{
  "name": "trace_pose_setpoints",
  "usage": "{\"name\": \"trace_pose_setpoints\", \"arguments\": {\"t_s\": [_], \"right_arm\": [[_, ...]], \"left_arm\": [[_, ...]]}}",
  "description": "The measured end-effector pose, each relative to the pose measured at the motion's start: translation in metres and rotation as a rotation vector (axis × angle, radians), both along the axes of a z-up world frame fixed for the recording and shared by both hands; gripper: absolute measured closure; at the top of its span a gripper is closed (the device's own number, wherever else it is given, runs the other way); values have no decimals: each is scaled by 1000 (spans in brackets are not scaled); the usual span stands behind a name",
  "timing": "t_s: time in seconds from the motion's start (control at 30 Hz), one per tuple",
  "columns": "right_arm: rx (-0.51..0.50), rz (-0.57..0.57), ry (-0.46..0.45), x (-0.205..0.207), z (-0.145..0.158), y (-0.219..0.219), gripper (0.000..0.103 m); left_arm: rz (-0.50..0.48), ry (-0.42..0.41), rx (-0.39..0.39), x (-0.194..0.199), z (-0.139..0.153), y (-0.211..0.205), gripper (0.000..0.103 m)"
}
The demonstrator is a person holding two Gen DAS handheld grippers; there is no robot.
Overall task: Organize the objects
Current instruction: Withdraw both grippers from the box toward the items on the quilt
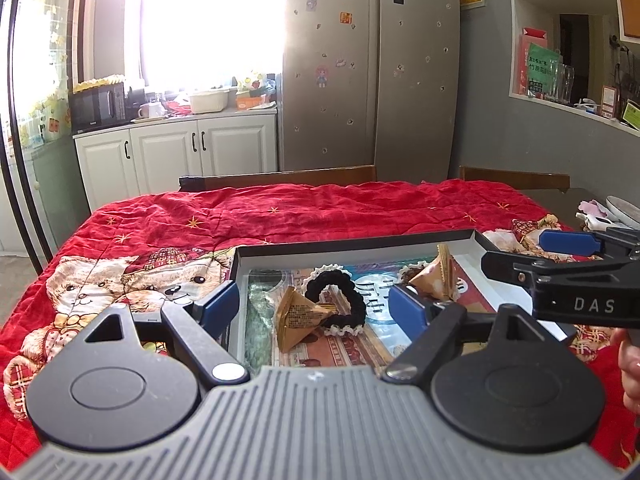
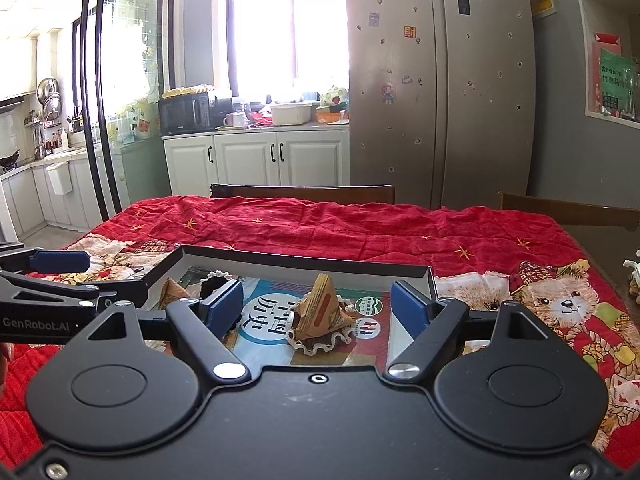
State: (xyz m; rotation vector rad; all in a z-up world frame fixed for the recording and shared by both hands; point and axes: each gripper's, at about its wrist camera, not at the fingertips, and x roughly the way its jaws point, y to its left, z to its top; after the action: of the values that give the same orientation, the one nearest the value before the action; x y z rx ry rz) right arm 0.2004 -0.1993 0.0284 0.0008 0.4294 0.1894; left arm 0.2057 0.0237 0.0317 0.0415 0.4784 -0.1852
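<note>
Left gripper (image 1: 312, 304) wide open, holding nothing. Right gripper (image 2: 318, 304) same. Both above box (image 1: 360, 240) near front table edge. Paper packet (image 1: 298, 318) inside, touching black scrunchie (image 1: 336, 300). Go slow, pinch packet alone.

Bright daylight, blown-out window (image 1: 208, 20) glare, fisheye bending at edges, foreground slightly soft

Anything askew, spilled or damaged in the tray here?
Nothing spilled or damaged. In the box tray, one pyramid snack packet sits on a frilly scrunchie; another packet leans against a black scrunchie.
</note>
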Motion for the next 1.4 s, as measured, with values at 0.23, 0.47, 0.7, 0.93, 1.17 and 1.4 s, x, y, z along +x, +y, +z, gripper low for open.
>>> {"name": "trace_pose_setpoints", "arguments": {"t_s": [0.23,0.47,0.7,0.93,1.17,1.4], "right_arm": [[-1,4,-6,-11,5,1,23],[-6,3,-7,-25,9,-1,23],[-23,0,-4,-41,10,-1,23],[-20,-6,-14,-54,16,-6,23],[-24,-3,-20,-63,19,-8,23],[-21,-2,-21,-80,19,-12,23]], "left_arm": [[-7,-14,-2,-11,5,0,14],[-12,-22,-6,-20,8,-1,13],[-22,-35,-11,-34,12,-2,12],[-32,-46,-12,-47,16,-3,12],[-42,-58,-14,-60,20,-4,11],[-56,-63,-16,-70,23,-6,11]]}}
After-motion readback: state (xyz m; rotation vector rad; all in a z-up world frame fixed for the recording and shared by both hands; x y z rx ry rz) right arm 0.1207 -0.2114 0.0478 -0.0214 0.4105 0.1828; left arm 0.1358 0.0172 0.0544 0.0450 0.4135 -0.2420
